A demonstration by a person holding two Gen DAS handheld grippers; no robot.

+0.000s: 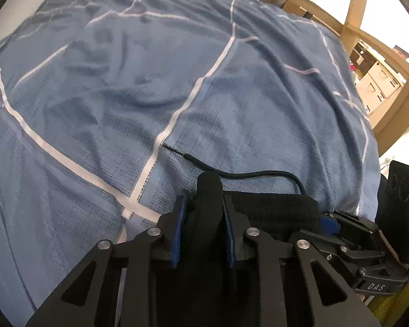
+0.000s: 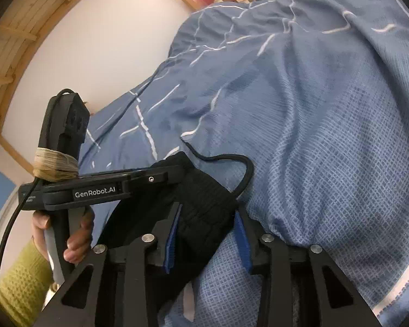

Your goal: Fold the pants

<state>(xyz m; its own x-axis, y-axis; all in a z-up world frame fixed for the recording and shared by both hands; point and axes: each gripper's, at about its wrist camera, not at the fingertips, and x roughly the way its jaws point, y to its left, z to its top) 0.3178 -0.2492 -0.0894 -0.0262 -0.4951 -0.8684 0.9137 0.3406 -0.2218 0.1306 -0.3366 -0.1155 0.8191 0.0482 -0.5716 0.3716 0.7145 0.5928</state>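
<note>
The black pants (image 1: 272, 204) lie bunched at the near edge of the bed, waistband up, with a black drawstring (image 1: 231, 173) trailing onto the blanket. My left gripper (image 1: 203, 204) is shut on a fold of the pants' waistband. In the right wrist view the pants (image 2: 204, 199) lie between the blue pads of my right gripper (image 2: 207, 215), whose jaws stand apart around the fabric without pinching it. The left gripper (image 2: 150, 177) shows there from the side, clamped on the pants. The right gripper (image 1: 338, 223) shows at the right of the left wrist view.
A blue blanket with white stripes (image 1: 177, 81) covers the bed. A wooden bed frame (image 1: 354, 27) runs along the far right side, with cardboard boxes (image 1: 376, 81) beyond. A white wall (image 2: 109, 41) is at left. A hand in a green sleeve (image 2: 27, 280) holds the left gripper.
</note>
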